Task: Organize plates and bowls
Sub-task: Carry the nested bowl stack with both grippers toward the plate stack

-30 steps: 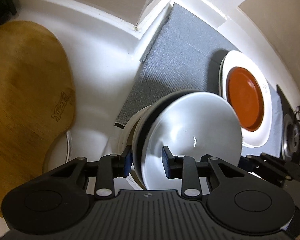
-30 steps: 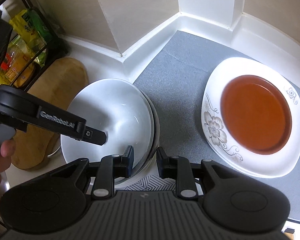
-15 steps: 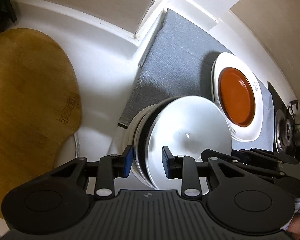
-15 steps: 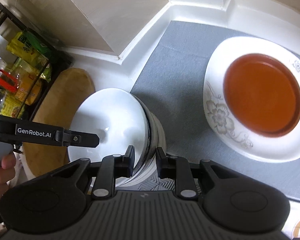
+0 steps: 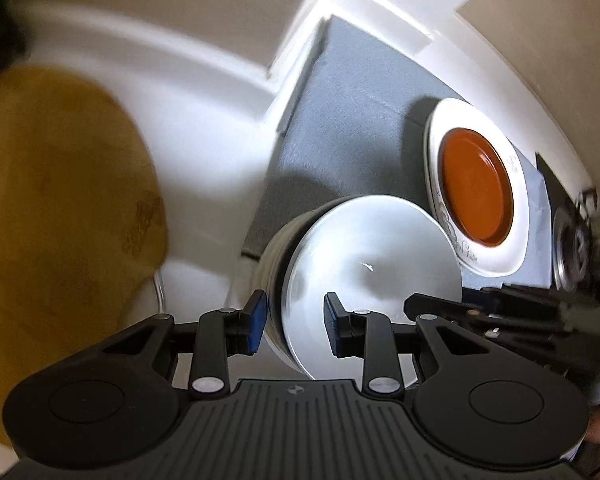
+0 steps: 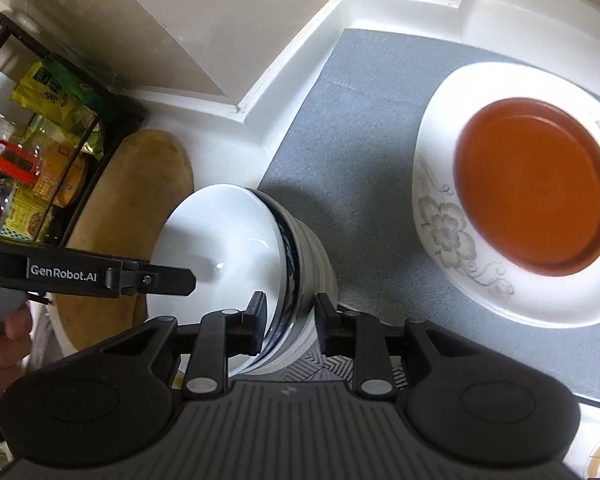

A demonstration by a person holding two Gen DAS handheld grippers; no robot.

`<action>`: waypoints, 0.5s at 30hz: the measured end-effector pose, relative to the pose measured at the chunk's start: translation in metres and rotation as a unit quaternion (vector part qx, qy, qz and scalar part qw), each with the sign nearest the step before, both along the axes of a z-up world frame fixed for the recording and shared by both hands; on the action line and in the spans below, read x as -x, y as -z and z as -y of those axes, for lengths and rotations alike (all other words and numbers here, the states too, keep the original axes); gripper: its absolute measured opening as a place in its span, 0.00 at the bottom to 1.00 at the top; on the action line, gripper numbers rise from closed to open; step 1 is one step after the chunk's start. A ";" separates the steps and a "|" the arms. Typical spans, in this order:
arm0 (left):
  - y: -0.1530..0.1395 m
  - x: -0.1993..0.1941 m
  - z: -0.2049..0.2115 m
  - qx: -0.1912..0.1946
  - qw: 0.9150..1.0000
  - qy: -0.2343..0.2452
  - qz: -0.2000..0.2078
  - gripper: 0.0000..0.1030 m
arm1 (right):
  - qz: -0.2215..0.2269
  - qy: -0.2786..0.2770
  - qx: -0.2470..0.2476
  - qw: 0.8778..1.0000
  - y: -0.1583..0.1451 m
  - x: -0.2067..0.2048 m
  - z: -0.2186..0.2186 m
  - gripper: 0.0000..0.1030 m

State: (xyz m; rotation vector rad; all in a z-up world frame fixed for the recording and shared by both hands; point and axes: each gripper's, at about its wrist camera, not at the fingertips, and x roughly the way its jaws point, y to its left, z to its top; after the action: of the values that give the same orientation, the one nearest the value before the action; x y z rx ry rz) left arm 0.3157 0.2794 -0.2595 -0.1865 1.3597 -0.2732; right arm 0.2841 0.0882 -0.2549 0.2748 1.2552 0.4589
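Now both grippers hold the stack of white bowls (image 6: 236,248): left gripper (image 5: 294,326) clamped on its rim, right gripper (image 6: 290,322) just loosening, rim between.

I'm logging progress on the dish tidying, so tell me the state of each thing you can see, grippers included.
Bowl stack: nested, top bowl empty.
Orange plate: empty, lying inside the floral plate.
Floral plate: flat on the grey mat.
Left gripper: fingers shut on the stack's rim.
Right gripper: fingers astride the rim, just been opening, not pressing.
Cutting board: lying flat.
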 end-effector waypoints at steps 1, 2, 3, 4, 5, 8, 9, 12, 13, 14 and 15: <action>-0.004 0.002 0.003 -0.019 0.999 0.020 0.020 0.31 | -0.003 0.001 -0.006 1.000 0.001 -0.001 0.002 0.30; -0.007 0.004 0.006 -0.036 0.998 0.035 0.041 0.31 | -0.003 0.005 -0.014 1.000 0.002 -0.002 0.006 0.30; -0.010 0.005 0.007 -0.045 0.996 0.047 0.059 0.31 | -0.001 0.010 -0.023 1.000 0.003 -0.003 0.010 0.30; -0.012 0.005 0.007 -0.045 0.995 0.058 0.069 0.31 | 0.001 0.013 -0.031 0.999 0.003 -0.005 0.013 0.30; -0.012 0.005 0.007 -0.037 0.995 0.064 0.072 0.31 | 0.004 0.012 -0.036 0.999 0.002 -0.007 0.015 0.30; -0.003 0.001 0.002 -0.014 0.997 0.062 0.053 0.27 | 0.025 -0.003 -0.034 0.999 -0.002 -0.013 0.014 0.26; 0.001 -0.001 0.001 -0.015 0.997 0.055 0.044 0.23 | 0.029 -0.009 -0.032 0.999 -0.003 -0.015 0.013 0.23; 0.001 0.002 0.002 -0.021 0.998 0.052 0.043 0.19 | 0.037 -0.027 -0.016 0.999 -0.007 -0.019 0.007 0.16; -0.002 0.004 0.004 -0.027 0.997 0.057 0.050 0.19 | 0.035 -0.027 -0.018 0.999 -0.007 -0.020 0.008 0.16; -0.004 0.006 0.006 -0.033 0.996 0.063 0.056 0.19 | 0.033 -0.026 -0.022 0.999 -0.006 -0.021 0.009 0.16; -0.006 0.008 0.006 -0.038 0.995 0.068 0.060 0.19 | 0.033 -0.029 -0.024 0.999 -0.005 -0.022 0.011 0.15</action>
State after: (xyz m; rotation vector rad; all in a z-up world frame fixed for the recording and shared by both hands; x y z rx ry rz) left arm 0.3081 0.2733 -0.2534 -0.0135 1.2626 -0.3398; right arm 0.3060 0.0772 -0.2502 0.2629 1.1904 0.5439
